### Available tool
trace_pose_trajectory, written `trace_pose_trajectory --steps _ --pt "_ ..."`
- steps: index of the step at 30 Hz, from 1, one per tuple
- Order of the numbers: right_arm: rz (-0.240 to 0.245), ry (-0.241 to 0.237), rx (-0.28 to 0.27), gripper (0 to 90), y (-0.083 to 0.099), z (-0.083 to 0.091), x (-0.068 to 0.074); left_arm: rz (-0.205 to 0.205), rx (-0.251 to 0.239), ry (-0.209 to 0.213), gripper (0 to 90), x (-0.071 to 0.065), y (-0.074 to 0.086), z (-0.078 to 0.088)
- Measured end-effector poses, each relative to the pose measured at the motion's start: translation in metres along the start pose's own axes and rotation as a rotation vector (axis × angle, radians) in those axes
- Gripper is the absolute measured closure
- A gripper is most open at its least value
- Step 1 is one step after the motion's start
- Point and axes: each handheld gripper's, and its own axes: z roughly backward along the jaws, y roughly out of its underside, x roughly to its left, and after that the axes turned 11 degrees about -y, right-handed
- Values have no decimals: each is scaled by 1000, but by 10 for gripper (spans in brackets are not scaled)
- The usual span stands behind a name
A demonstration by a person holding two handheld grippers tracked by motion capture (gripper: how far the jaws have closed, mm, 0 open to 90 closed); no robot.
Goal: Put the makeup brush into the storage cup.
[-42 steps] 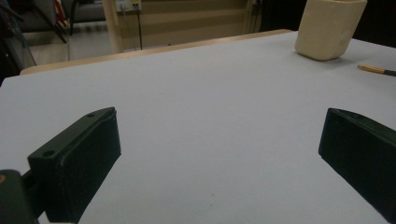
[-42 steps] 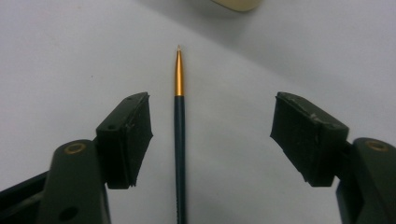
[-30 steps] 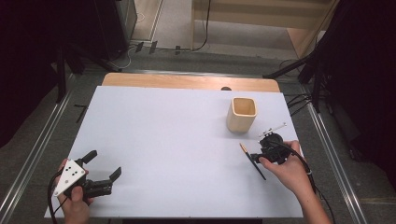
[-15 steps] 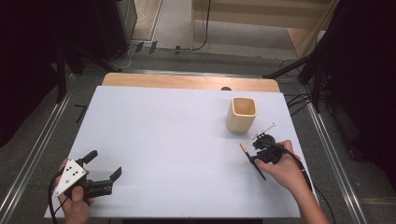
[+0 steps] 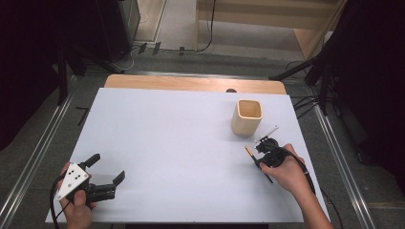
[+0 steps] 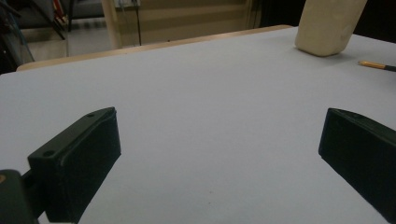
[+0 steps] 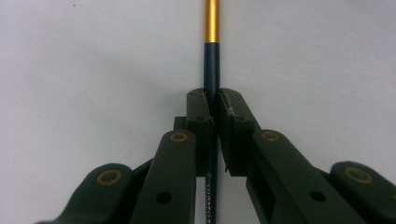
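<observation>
Two black jaws of the right gripper (image 7: 212, 100) had just closed on the dark pen (image 7: 211, 70) lying on the table, near the cup (image 5: 247, 116) ahead of them, presumably to lift it, while the left gripper (image 5: 106, 168) rested open.

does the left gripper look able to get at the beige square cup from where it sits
Probably yes, with a long reach: the left gripper stands open, and only bare white table lies between it and the beige square cup.

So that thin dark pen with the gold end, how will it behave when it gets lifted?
The pen looks stiff and light. Round and slim, it may roll if dropped. The right gripper has just closed on its shaft, so it might pivot between the pads.
</observation>
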Motion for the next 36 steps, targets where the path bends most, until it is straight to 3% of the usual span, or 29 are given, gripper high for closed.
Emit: trace_pose_trajectory --steps 10,22,26,36 --pt "-8 -20 -43 846 5 3 -3 9 -1 -2 0 0 0 0" --pt "0 -70 -211 847 10 24 -2 6 2 2 0 -1 0 -1" --pt "21 -88 -286 846 10 32 3 4 3 2 0 -1 1 0" --pt "59 -114 -416 847 9 38 9 3 3 2 0 0 1 -1"
